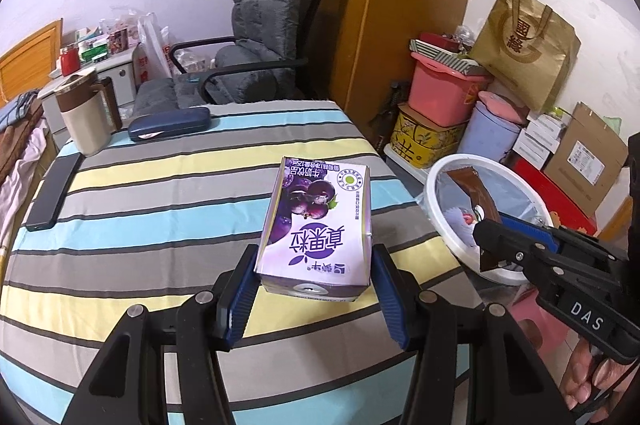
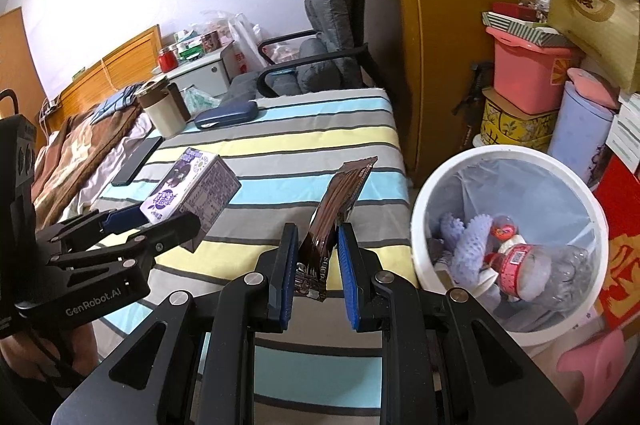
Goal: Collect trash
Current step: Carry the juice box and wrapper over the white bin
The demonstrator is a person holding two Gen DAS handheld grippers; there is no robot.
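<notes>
**Both grippers loaded, bin on the right: drop wrapper, then carton**

Blue pads of the left gripper (image 1: 316,289) clamp the purple milk carton (image 1: 316,221) by its two side faces, near the bottom end; carton is lifted off the striped tablecloth (image 1: 160,185) and sticks forward out of the jaws. Right gripper (image 2: 316,265) is clenched on a brown snack wrapper (image 2: 340,209), pinched at its lower end, the rest standing up and flopping a bit.

White trash bin (image 2: 424,225) sits on the floor just beside the table's right edge, lined w/ a clear bag; a plastic bottle (image 2: 524,265) and foam netting (image 2: 464,237) are already inside.

Step in hand, as I read it: carry both pieces over the bin and let go.

How to do it well:
- Right goes first, since it's nearer the bin. Get the whole wrapper past the rim before opening; it's light and may cling to a pad or drift outside.
- Left follows. Keep carton level-ish, as leftover liquid could drip.
- Keep the two grippers apart over the bin; they're close together.
- Leave phone (image 1: 52,193), glasses case (image 1: 168,123) and mug (image 1: 86,113) alone, they don't look like trash.
</notes>
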